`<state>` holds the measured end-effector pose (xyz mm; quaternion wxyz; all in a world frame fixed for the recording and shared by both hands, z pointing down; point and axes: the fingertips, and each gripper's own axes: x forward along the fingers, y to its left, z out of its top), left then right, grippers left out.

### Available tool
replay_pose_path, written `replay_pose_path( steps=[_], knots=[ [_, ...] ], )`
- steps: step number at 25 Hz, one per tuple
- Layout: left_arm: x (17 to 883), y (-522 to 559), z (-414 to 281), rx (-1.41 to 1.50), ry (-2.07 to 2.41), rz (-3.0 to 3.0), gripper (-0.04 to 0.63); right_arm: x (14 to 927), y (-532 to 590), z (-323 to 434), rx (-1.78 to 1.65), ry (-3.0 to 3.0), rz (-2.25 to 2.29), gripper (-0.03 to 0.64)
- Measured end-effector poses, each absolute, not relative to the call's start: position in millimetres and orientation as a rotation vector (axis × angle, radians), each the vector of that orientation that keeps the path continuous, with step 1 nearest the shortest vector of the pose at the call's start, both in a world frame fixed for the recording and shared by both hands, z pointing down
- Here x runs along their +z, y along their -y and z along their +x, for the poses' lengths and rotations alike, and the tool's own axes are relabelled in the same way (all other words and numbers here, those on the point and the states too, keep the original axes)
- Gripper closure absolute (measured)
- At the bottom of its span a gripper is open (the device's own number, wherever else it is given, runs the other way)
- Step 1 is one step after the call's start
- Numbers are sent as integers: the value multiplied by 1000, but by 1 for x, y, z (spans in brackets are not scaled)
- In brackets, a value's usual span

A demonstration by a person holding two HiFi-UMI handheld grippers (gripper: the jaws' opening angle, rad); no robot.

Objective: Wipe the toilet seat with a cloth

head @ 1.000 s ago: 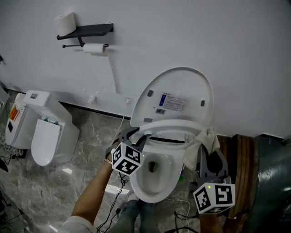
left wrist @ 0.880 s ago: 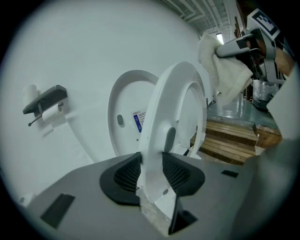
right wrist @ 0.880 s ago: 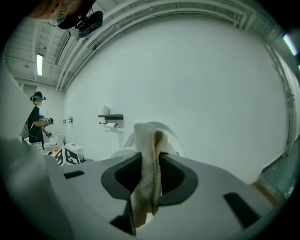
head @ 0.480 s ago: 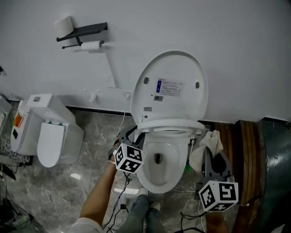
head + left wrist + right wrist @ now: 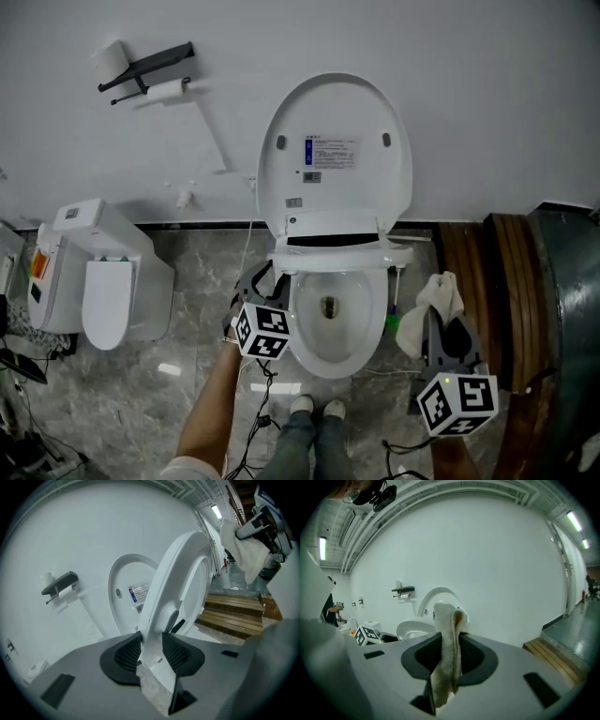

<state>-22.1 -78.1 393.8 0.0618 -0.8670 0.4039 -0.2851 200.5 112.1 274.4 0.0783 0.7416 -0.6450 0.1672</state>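
The white toilet [image 5: 328,323] stands against the wall with its lid [image 5: 333,150] upright. My left gripper [image 5: 265,286] is at the bowl's left side, shut on the rim of the seat [image 5: 342,251], which it holds lifted off the bowl. In the left gripper view the seat [image 5: 183,588] rises edge-on between the pads of the left gripper [image 5: 151,641]. My right gripper [image 5: 441,323] is right of the bowl, apart from it, shut on a cream cloth [image 5: 433,298]. Folded, the cloth [image 5: 446,653] hangs over the right gripper [image 5: 447,644].
A toilet-paper shelf [image 5: 145,66] hangs on the wall at upper left. A second white unit [image 5: 103,277] stands on the floor at left. Wooden boards [image 5: 478,281] and a dark curved body [image 5: 567,319] lie at right. Cables [image 5: 253,412] and the person's feet [image 5: 314,408] are before the bowl.
Both grippers have drawn back from the wall toward the person. The right gripper, still holding the cloth, has moved off from the bowl's right rim. The left gripper keeps its hold on the seat.
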Motion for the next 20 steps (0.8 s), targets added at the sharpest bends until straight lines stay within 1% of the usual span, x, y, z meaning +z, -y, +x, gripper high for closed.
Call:
replay_pose_path(
  steps=[4,10,16,20],
  knots=[
    [403,63,-26,-828,-1184,-2627,436,285,-128,190,523,1893,2260,529],
    [426,33,-35,-871,-1122,-2630,436,301,-159,172,564,1846,2248,528],
    [442,17,-38,-859,-1179,-2623,436,314,-186,175,576,1830,2258,528],
    [455,7,-43,-840,-1205,-2606,437,341,-212,171,632,1813,2244,528]
  ],
)
